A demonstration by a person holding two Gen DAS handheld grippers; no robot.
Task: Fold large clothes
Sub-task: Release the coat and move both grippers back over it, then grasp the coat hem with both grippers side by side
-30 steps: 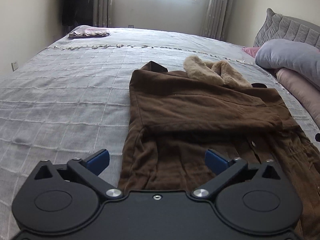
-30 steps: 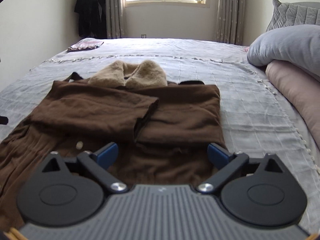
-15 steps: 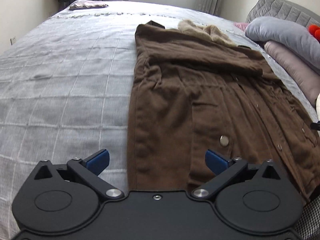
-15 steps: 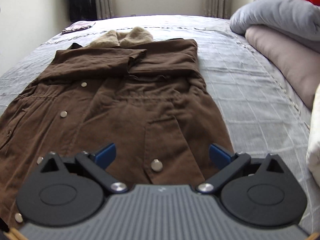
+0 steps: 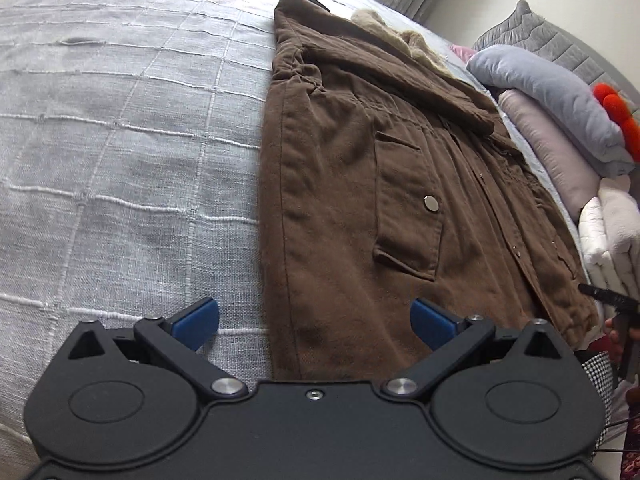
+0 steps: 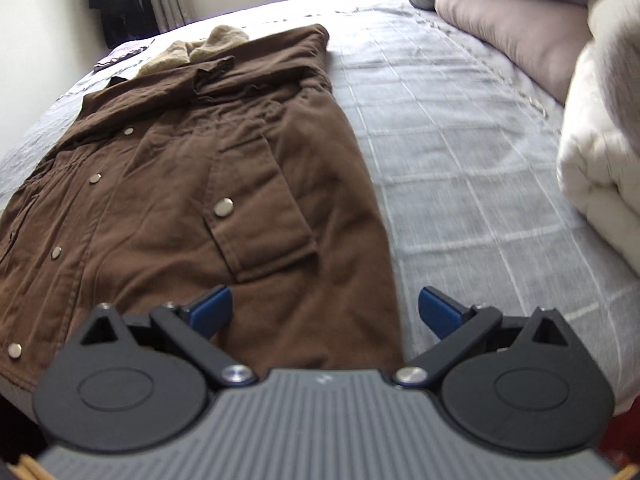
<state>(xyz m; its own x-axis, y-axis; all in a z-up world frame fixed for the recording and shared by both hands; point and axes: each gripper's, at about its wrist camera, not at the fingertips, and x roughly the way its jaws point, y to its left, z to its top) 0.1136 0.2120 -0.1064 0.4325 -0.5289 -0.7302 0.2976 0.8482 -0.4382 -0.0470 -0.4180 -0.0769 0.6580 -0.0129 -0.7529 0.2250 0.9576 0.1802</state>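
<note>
A long brown coat (image 5: 360, 184) with a tan fur collar (image 5: 400, 36) lies flat on the grey bedspread (image 5: 120, 140), sleeves folded across its chest, hem nearest me. My left gripper (image 5: 314, 320) is open, straddling the coat's left hem corner, one blue fingertip over bedspread, the other over coat. In the right wrist view the same coat (image 6: 180, 184) shows snap buttons and a flap pocket (image 6: 260, 216). My right gripper (image 6: 326, 312) is open over the right hem corner. Nothing is between either pair of fingers.
Grey and pink pillows (image 5: 552, 96) and a white folded duvet (image 6: 600, 168) lie along the bed's right side. A red plush item (image 5: 616, 116) sits on the grey pillow. A small folded cloth (image 6: 124, 54) lies at the far end. The bedspread (image 6: 460, 140) stretches right of the coat.
Both grippers have drawn back from the coat's chest down to its hem and tilted downward. Both stayed open. The coat has not moved.
</note>
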